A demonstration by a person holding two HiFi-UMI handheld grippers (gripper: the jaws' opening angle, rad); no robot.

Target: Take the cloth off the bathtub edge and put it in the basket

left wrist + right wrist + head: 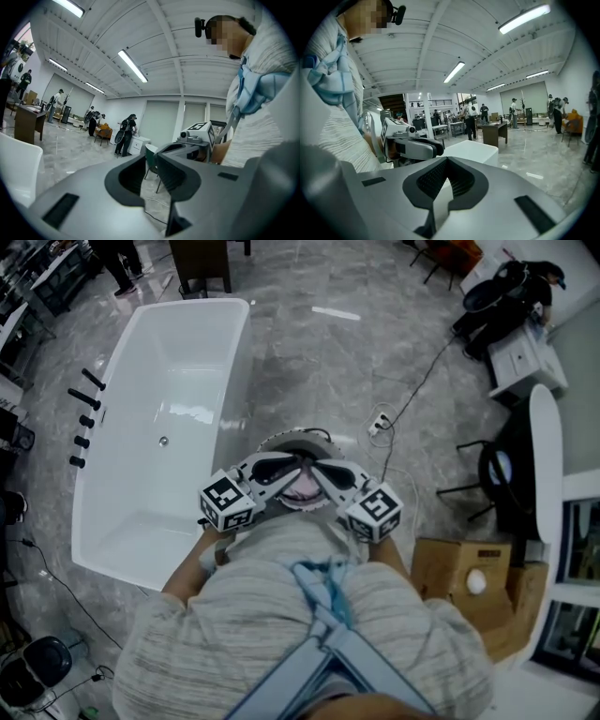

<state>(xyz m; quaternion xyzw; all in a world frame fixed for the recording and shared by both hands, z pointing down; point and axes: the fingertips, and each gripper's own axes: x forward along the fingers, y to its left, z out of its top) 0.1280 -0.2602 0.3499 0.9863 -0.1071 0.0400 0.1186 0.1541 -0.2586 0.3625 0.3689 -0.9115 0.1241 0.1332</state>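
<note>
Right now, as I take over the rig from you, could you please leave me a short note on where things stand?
Left gripper: jaws slightly apart, nothing between them, held over the basket.
Right gripper: shut, empty, its tip close to the left one's.
Things: a pink cloth seems to lie inside the basket, which stands on the floor beside the bathtub. No cloth shows on the bathtub's edge.
Done: the cloth appears to be in the basket.
Left: probably nothing; check that the cloth is fully inside.
</note>
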